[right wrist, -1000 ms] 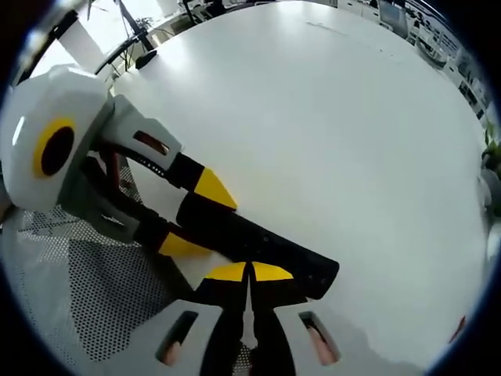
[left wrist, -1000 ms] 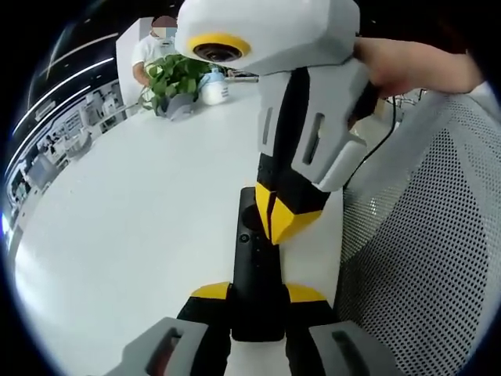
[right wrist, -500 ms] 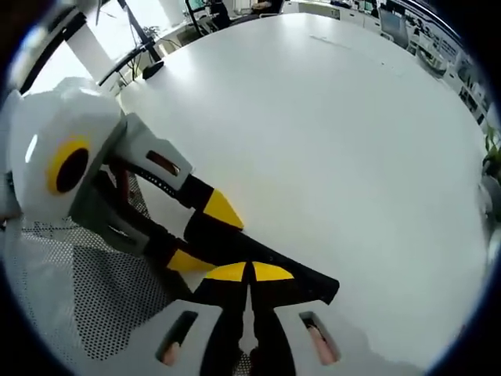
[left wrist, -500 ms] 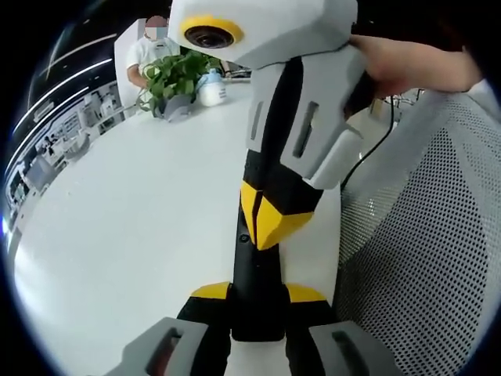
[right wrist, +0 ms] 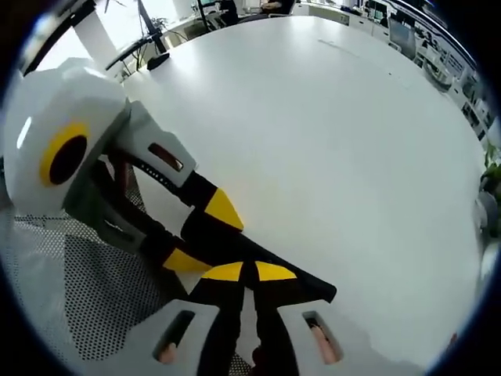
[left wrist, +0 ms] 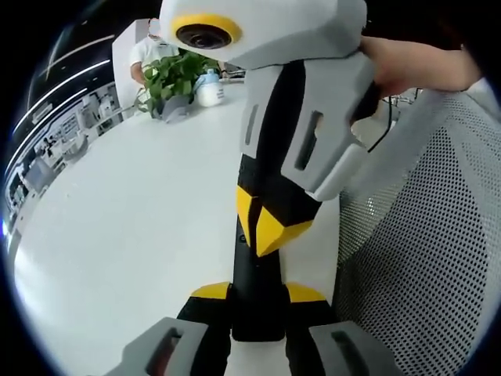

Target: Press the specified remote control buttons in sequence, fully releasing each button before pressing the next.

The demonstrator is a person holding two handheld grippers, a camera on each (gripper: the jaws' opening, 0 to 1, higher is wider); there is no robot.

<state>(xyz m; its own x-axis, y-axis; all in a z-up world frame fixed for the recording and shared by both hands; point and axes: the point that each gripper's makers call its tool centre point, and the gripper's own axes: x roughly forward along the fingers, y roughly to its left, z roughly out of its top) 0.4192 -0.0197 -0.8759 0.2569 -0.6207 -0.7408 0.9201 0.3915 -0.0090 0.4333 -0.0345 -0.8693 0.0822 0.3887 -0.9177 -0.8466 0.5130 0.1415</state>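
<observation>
1. Clamping the slim black plastic remote control (left wrist: 254, 294) by its near end, my left gripper (left wrist: 257, 296) keeps it flat on the round white worktop (left wrist: 125, 211).
2. My right gripper (right wrist: 249, 272) has its jaws pressed together, yellow tips down on the remote's face.
3. A grey mesh chair back (left wrist: 423, 258) stands just beside the worktop edge.

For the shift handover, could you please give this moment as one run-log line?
left gripper: shut on remote control | right gripper: shut, tips down on remote's face | white table | mesh chair beside
</observation>
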